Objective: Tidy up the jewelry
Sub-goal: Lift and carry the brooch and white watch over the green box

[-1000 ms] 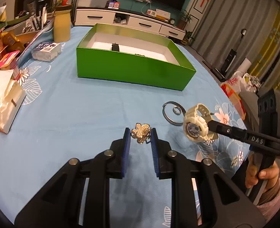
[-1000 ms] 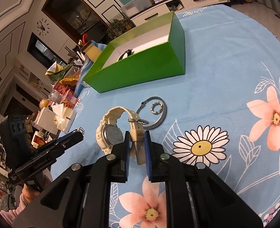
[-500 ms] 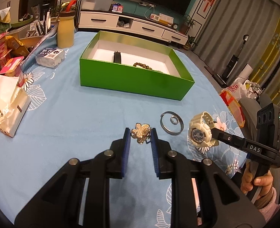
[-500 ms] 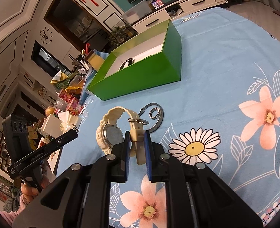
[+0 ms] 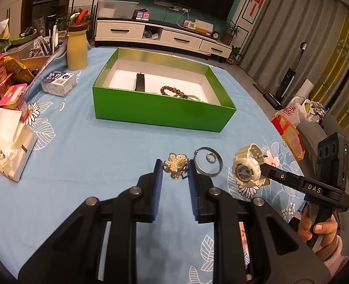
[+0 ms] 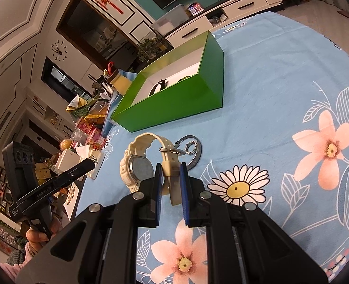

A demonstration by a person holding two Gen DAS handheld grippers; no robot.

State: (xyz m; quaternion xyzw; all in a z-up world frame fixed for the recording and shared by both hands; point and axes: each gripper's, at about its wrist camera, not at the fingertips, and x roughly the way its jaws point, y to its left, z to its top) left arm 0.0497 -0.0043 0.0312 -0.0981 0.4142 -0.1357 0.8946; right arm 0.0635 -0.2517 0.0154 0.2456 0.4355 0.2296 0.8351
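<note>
The left wrist view is showing the left gripper (image 5: 174,169) clenching a pearl flower brooch (image 5: 175,162), and beads (image 5: 174,91) lying inside the green box (image 5: 160,108); the right wrist view is showing the right gripper (image 6: 170,177) grasping the cream watch (image 6: 139,163) by its strap, the silver bangle (image 6: 193,150) lying just behind; a blue floral tablecloth (image 6: 280,108) is covering the table; a television cabinet (image 5: 160,36) is standing at the upper centre.

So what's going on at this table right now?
A person is sorting jewelry into a green box. The right gripper is shut on the strap of a cream watch; the left gripper holds a pearl flower brooch. A silver bangle lies on the tablecloth; a bead bracelet is already boxed.
</note>
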